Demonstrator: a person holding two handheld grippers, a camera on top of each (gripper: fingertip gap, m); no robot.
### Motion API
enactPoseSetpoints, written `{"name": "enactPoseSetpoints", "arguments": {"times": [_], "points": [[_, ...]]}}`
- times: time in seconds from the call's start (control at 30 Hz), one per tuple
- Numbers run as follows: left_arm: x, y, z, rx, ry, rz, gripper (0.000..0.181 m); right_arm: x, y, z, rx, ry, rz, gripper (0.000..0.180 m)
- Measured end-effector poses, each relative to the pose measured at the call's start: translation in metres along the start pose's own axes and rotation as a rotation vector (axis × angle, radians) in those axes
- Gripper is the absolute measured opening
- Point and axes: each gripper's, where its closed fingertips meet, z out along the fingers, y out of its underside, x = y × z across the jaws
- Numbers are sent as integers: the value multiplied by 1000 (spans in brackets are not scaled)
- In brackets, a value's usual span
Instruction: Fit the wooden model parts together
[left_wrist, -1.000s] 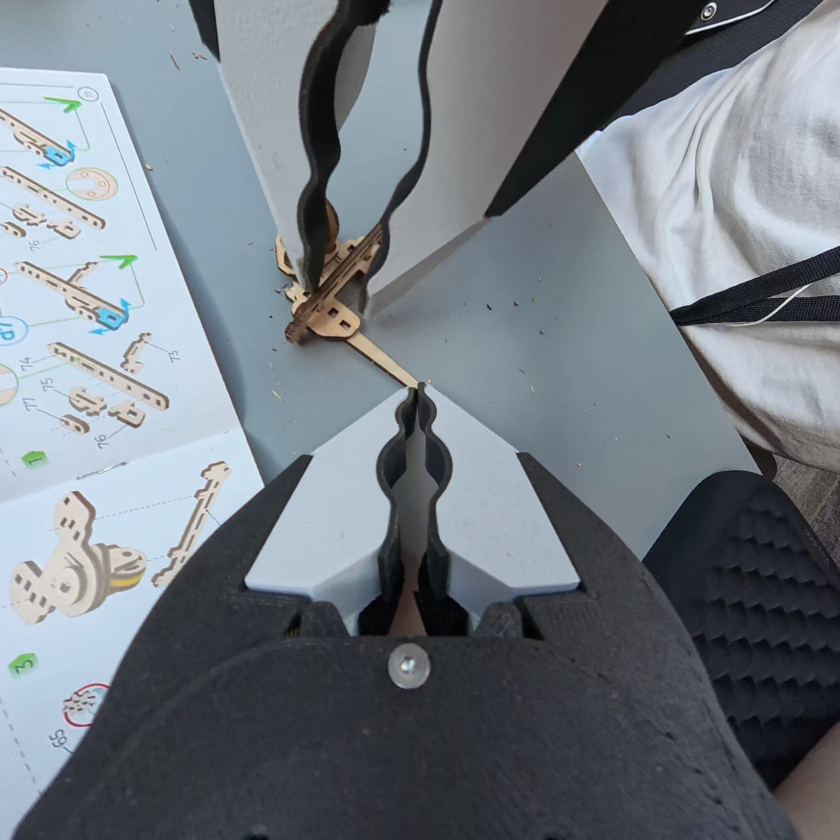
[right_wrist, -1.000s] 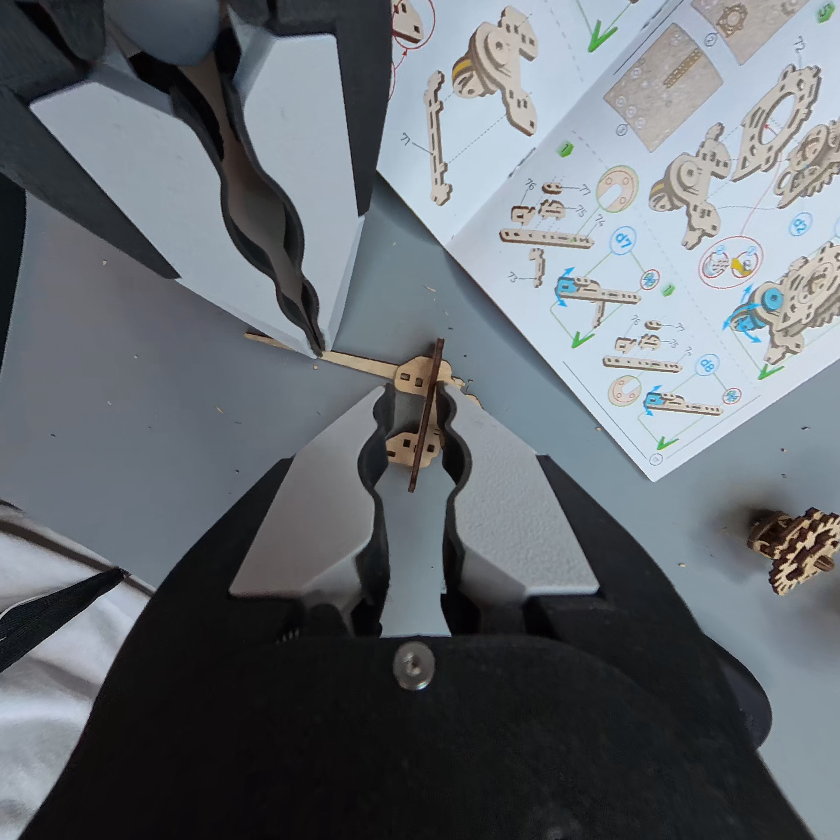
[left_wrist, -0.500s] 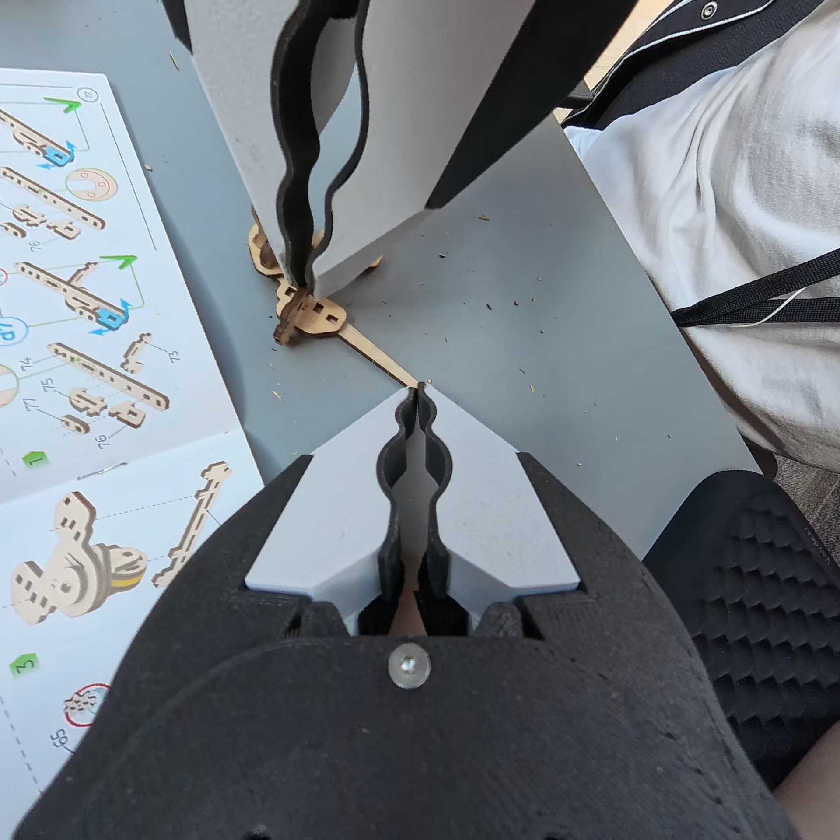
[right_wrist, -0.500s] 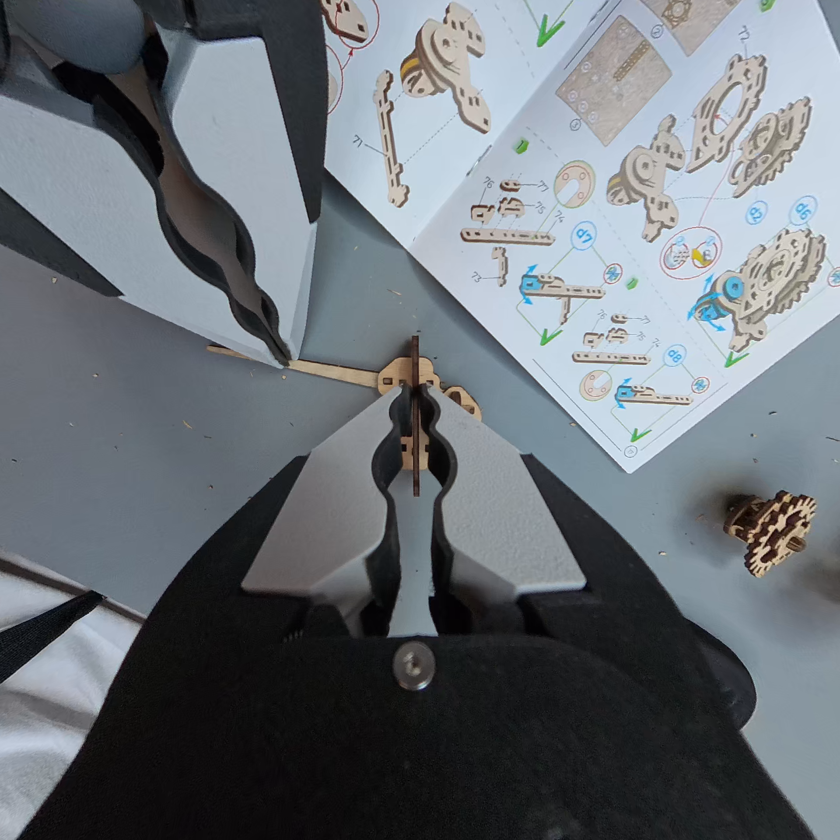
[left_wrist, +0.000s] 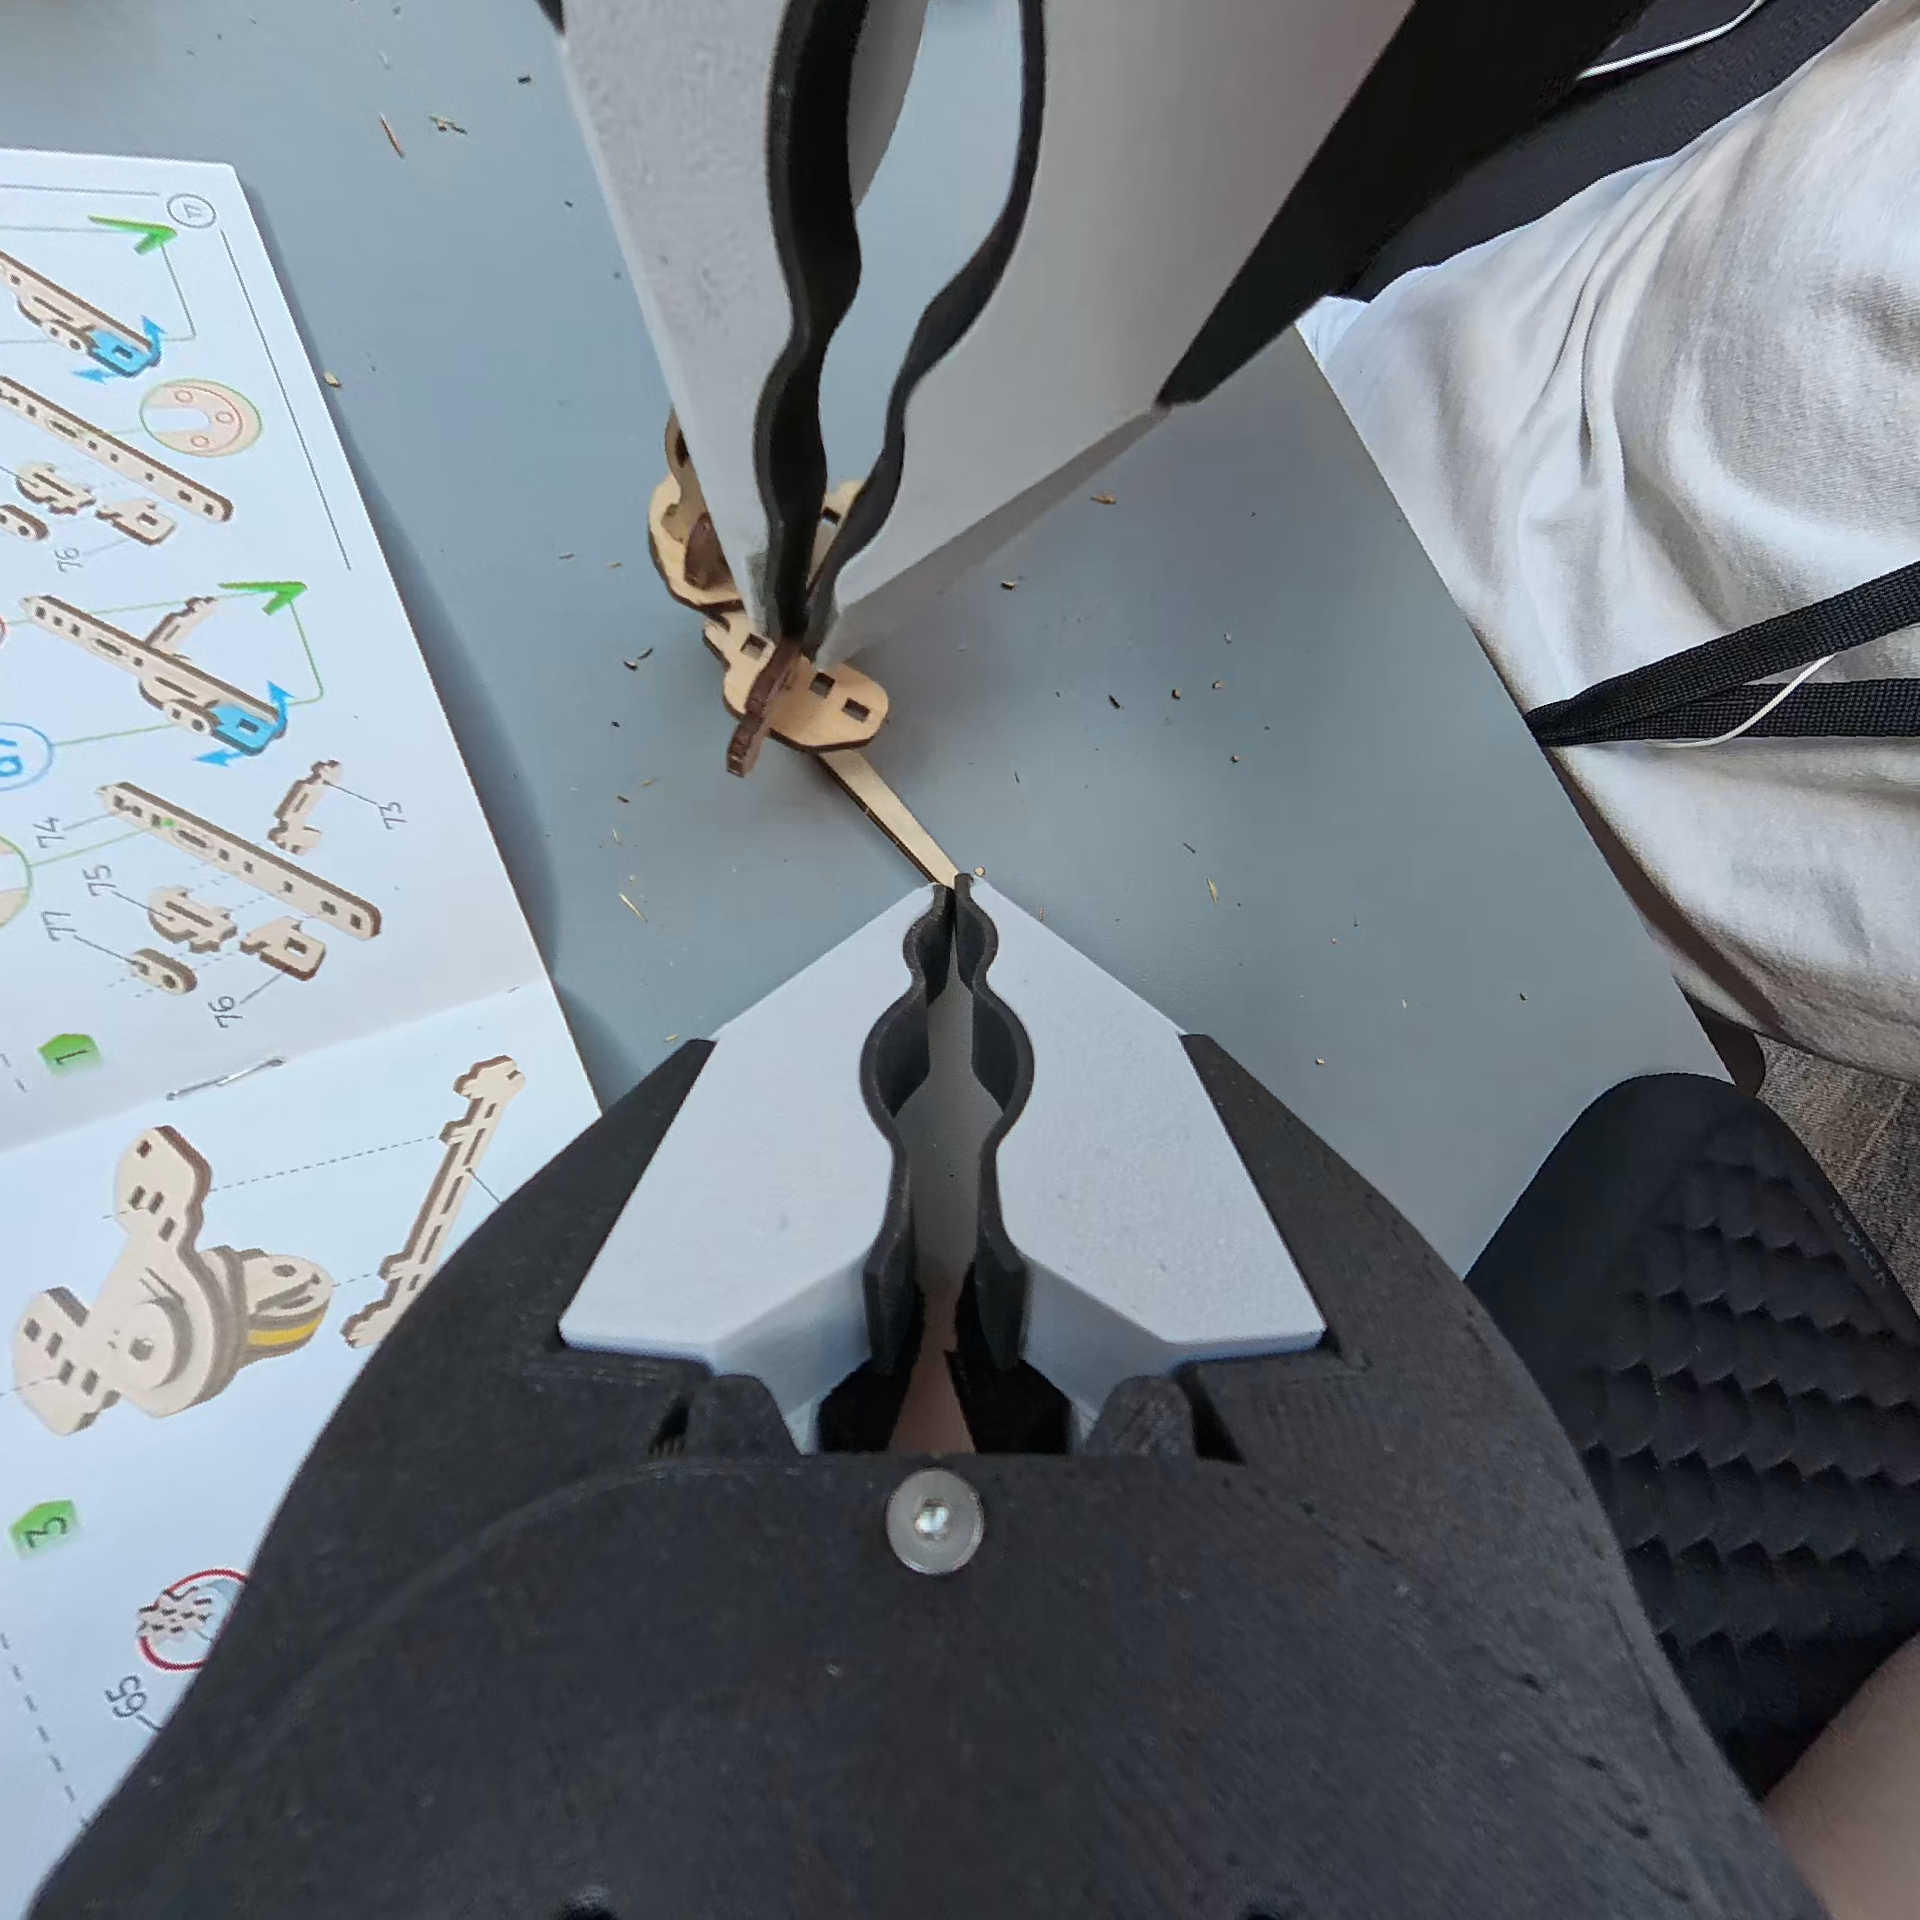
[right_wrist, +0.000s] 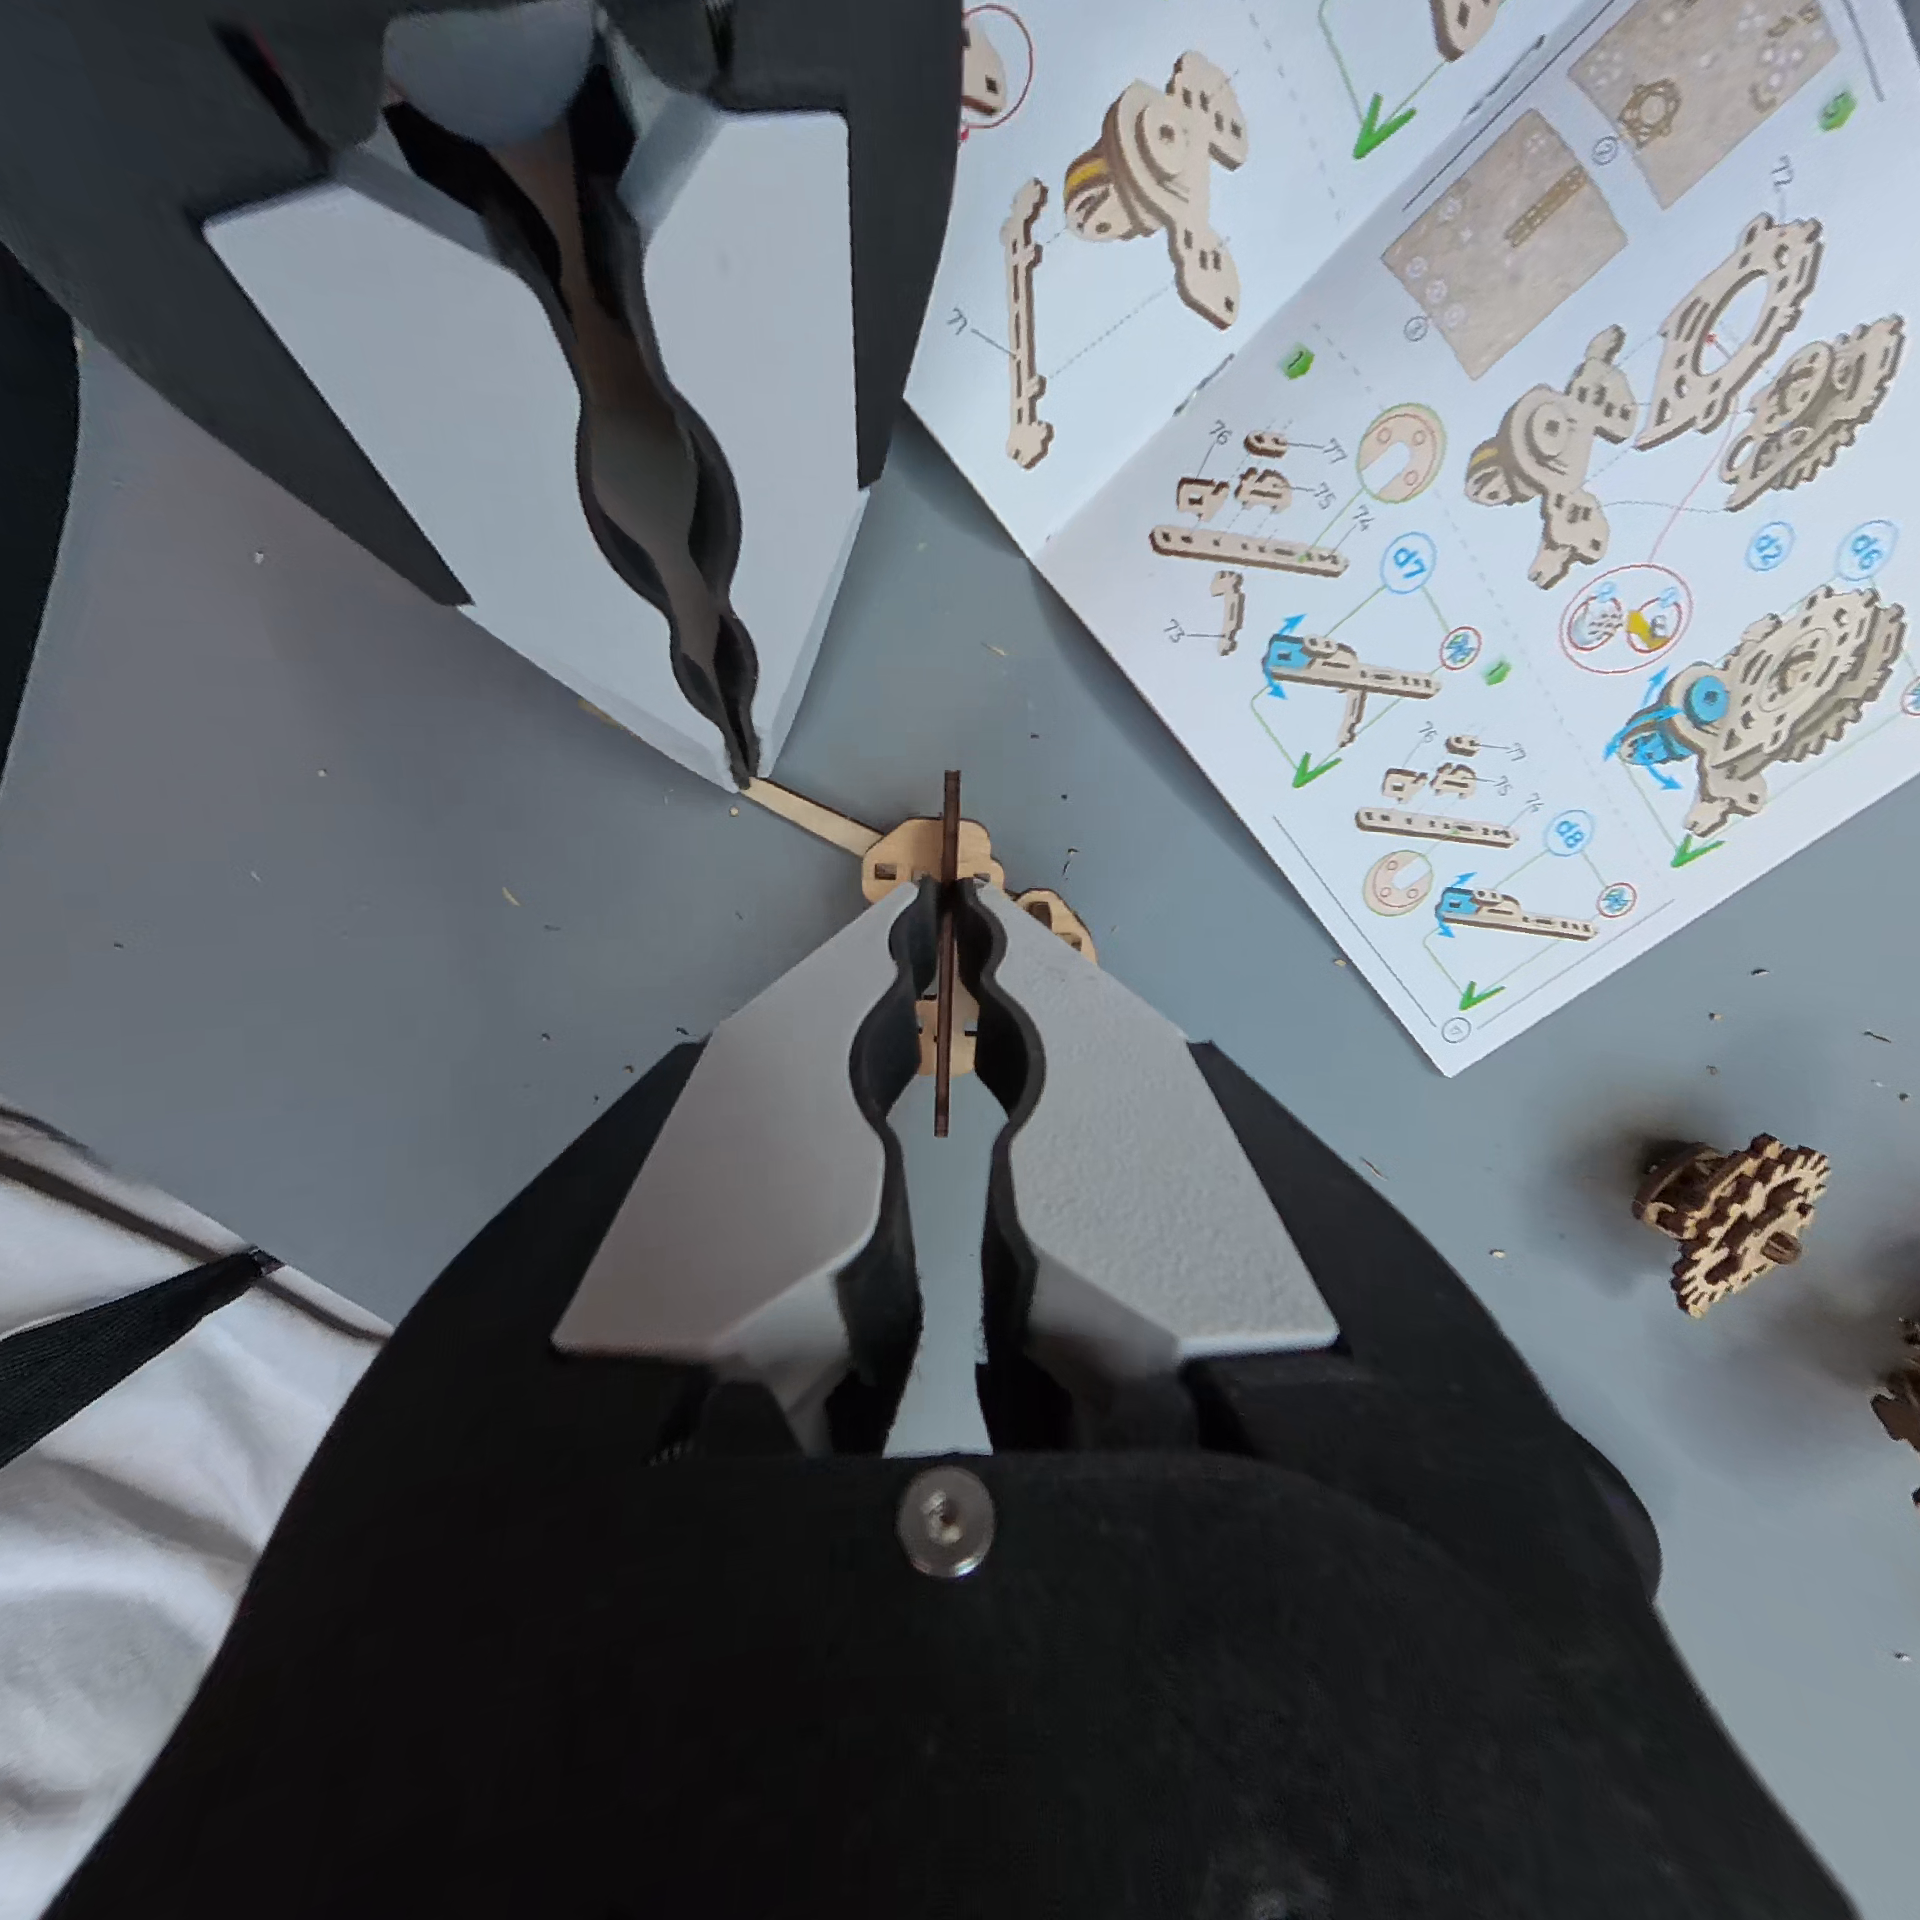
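Note:
A flat pale wooden part with square holes (left_wrist: 831, 701) lies on the grey table, with a thin stick (left_wrist: 894, 816) running from it. My left gripper (left_wrist: 951, 894) is shut on the end of that stick; it also shows in the right wrist view (right_wrist: 740, 764) holding the stick (right_wrist: 805, 808). My right gripper (right_wrist: 945, 894) is shut on a thin dark-edged wooden piece (right_wrist: 949, 821) that stands on edge across the flat part (right_wrist: 904, 852). In the left wrist view the right gripper (left_wrist: 795, 629) comes down from above onto this upright piece (left_wrist: 756, 717). More wooden lobes sit half hidden behind its fingers.
An open instruction booklet (right_wrist: 1455, 468) lies on the table, also at the left of the left wrist view (left_wrist: 208, 727). A built wooden gear cluster (right_wrist: 1735, 1216) sits at the right, another piece (right_wrist: 1901, 1392) at the edge. A person's white shirt (left_wrist: 1662, 520) is beyond the table edge. The tips of one gripper are about 5 centimeters away from the tips of the other.
My right gripper has closed from open onto the thin piece, which went from tilted to straight on edge. The left gripper has kept still, shut on the stick.

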Motion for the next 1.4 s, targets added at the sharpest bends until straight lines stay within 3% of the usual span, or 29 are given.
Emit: {"name": "enactPoseSetpoints", "arguments": {"times": [0.3, 0.57, 0.7, 1.07, 1.4], "points": [[0, 0, 0, -1, 3, 1, 0, 4, 9, 13, -42, 82, -119, 3], [1, 2, -1, -11, 4, -1, 0, 2, 9, 13, -27, -18, -80, 3], [0, 5, -5, -15, 1, -7, 0, 2, 9, 14, -3, 18, -99, 3], [-2, 8, -10, 1, 12, -52, 0, 2, 10, 17, -127, 5, -150, 3], [-1, 6, -7, -3, 20, -42, 0, 4, 9, 17, -42, 5, -117, 4]]}}
